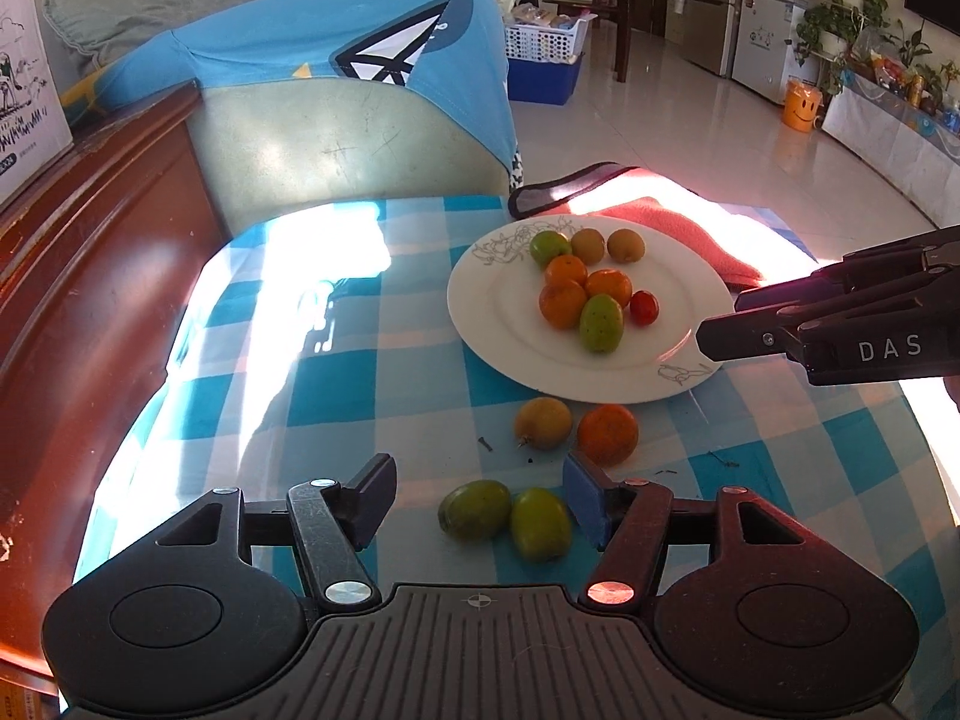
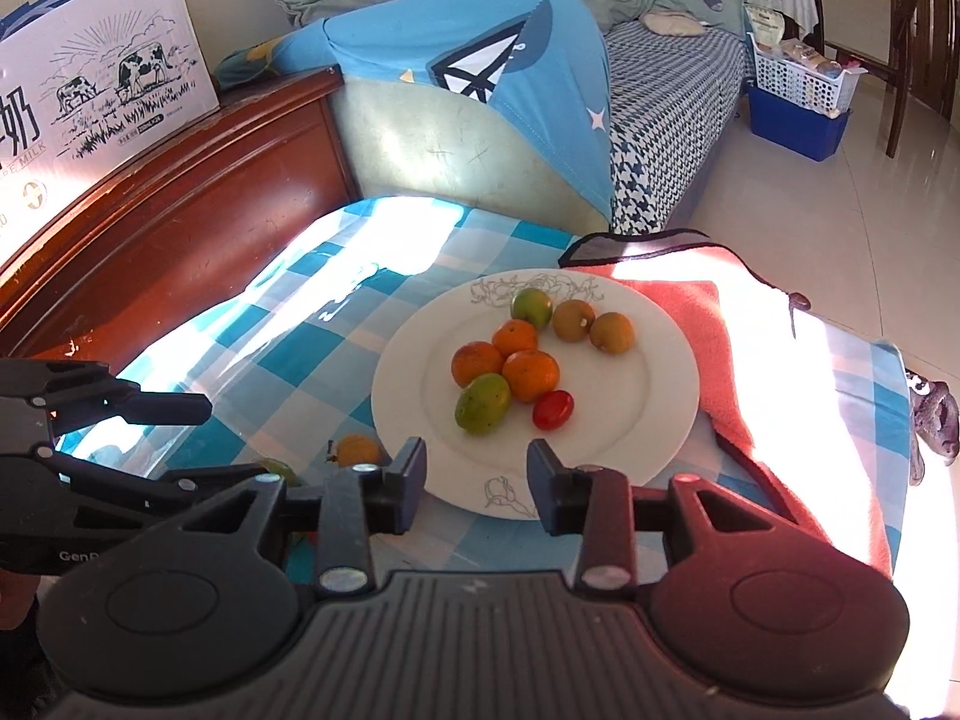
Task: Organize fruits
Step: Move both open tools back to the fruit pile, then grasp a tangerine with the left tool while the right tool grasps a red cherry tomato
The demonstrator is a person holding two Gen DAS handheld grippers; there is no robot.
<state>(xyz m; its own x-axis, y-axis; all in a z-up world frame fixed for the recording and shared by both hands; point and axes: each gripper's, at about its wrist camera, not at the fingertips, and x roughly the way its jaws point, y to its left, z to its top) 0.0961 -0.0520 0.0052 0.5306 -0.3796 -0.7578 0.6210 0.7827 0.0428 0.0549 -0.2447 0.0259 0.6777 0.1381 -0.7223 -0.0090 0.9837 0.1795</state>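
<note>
From my left wrist camera I am seeing four fruits lying loose on the checked tablecloth (image 1: 336,420), low in the frame: two green ones side by side, touching, (image 1: 474,509) and (image 1: 540,523), and above them a yellowish fruit (image 1: 543,423) beside an orange one (image 1: 607,434). My right wrist camera is hiding most of that group. There I am only making out the yellowish fruit (image 2: 358,451) and a sliver of green at the lower left, behind the other gripper's black body.

Both views are showing the white plate (image 1: 480,300) with its pile: three orange fruits, a green oval one (image 1: 601,323), a small red one (image 1: 644,307), a round green one and two brownish ones at the far rim. The right view is giving me the nearer, fuller look at the plate (image 2: 402,372), sitting centre frame, with the pink cloth (image 2: 744,360) running under its right edge.

I am holding the left gripper (image 1: 480,501) with its fingers parted about halfway, nothing between the pads. The right-hand blue pad (image 1: 585,498) is sitting just beside the second green fruit, and I cannot tell whether it is touching.

The right gripper (image 2: 477,480) is hovering over the plate's near rim with a narrower gap, pads gripping nothing. In the left view its black fingers are reaching in from the right edge, tips over the plate's rim.
</note>
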